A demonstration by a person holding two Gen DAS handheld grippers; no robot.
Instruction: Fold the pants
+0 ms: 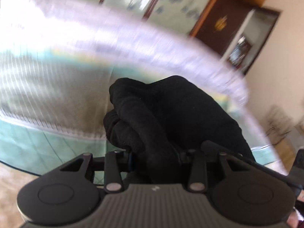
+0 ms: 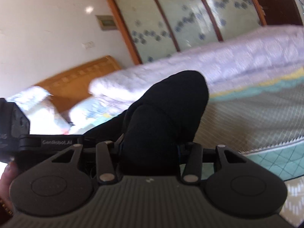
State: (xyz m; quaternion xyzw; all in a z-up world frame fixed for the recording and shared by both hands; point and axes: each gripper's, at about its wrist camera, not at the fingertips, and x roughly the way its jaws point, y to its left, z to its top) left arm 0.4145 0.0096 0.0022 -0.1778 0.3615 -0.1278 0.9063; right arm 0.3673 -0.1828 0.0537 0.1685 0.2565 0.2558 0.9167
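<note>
Pants [image 1: 171, 114], black, are bunched between the fingers of the left tool [image 1: 152, 152] and the right tool [image 2: 150, 148]; each tool grips a wad of the cloth. Both wads are raised above the bed [image 2: 256, 114], near its quilted cover. Motion blur hides finer detail.

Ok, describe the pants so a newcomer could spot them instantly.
Start at the bed with its grey quilted cover and rumpled lilac duvet. Just in front of it, black pants hang bunched, pinched by the left gripper and the right gripper. They are the only solid black cloth against all that pale bedding.
</note>
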